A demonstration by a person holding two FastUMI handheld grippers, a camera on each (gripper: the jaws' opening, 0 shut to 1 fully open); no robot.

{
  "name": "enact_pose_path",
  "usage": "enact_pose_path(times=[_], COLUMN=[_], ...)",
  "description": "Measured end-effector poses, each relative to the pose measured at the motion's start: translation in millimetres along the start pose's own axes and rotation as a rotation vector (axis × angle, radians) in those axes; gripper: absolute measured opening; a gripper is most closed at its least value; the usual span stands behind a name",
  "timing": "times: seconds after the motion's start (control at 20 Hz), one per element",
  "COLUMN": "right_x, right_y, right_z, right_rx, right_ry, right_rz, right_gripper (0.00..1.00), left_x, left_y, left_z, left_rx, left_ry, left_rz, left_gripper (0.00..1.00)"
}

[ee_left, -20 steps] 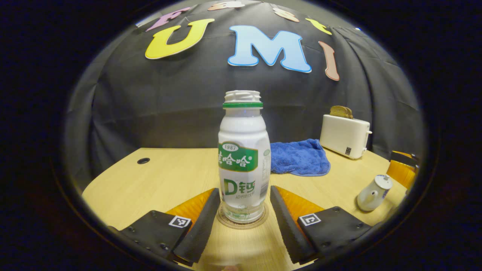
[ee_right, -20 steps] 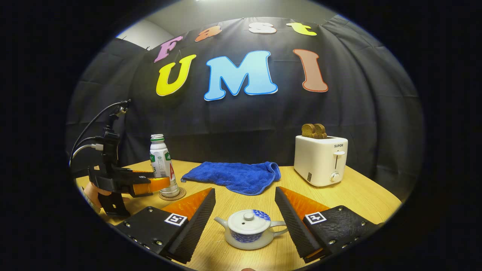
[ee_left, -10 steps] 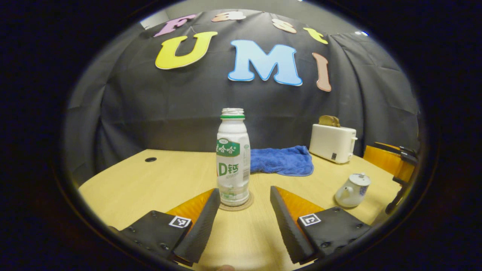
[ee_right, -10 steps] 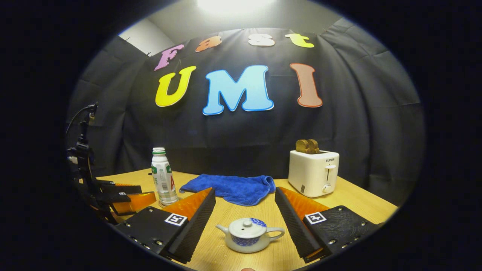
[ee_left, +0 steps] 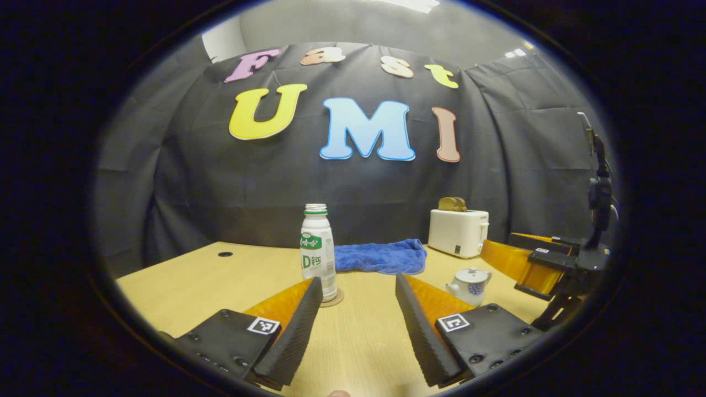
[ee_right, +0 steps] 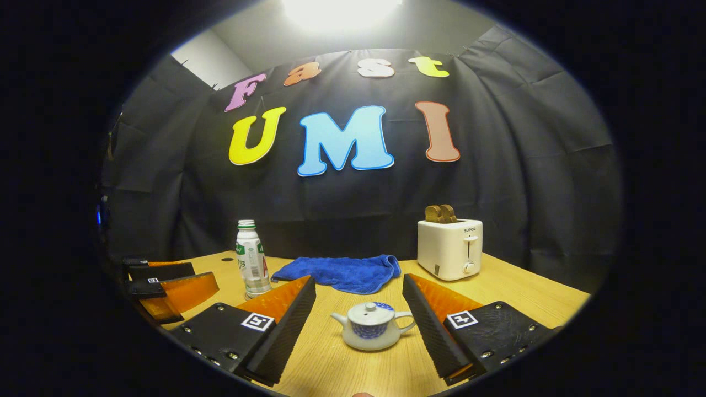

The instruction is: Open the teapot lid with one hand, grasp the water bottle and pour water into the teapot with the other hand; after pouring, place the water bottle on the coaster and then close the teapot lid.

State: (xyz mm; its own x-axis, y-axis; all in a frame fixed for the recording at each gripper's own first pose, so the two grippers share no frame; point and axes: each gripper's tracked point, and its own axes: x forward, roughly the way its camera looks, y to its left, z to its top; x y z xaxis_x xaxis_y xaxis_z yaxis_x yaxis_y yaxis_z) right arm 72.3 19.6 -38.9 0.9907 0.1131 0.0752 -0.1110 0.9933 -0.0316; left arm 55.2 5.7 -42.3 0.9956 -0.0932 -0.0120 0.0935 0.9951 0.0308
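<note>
While the left gripper [ee_left: 353, 325] stands spread and empty, the bottle [ee_left: 317, 251] sits on its coaster [ee_left: 332, 298] at eleven o'clock beyond it. At three o'clock the lidded teapot [ee_right: 373, 325] lies beyond the right gripper [ee_right: 358, 325], also spread and empty. Both should retreat level, clear of the table. The teapot's water level is hidden.

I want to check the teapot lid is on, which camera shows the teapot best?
The right gripper view: the teapot sits near and central, lid on, spout and handle clear. In the left gripper view the teapot is smaller, off to the side, partly behind that gripper's finger.
</note>
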Motion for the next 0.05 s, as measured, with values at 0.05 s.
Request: enact_pose_path(times=[0.05], right_x=[-6.9], right_y=[2.5], right_z=[-1.7], right_rx=[-0.004], right_ry=[0.003], right_rz=[-0.002], right_gripper=[0.98], left_x=[-7.6], left_y=[-10.0], left_z=[-3.0], left_rx=[-0.004], left_ry=[-0.003], left_rz=[-0.012], left_gripper=[0.88])
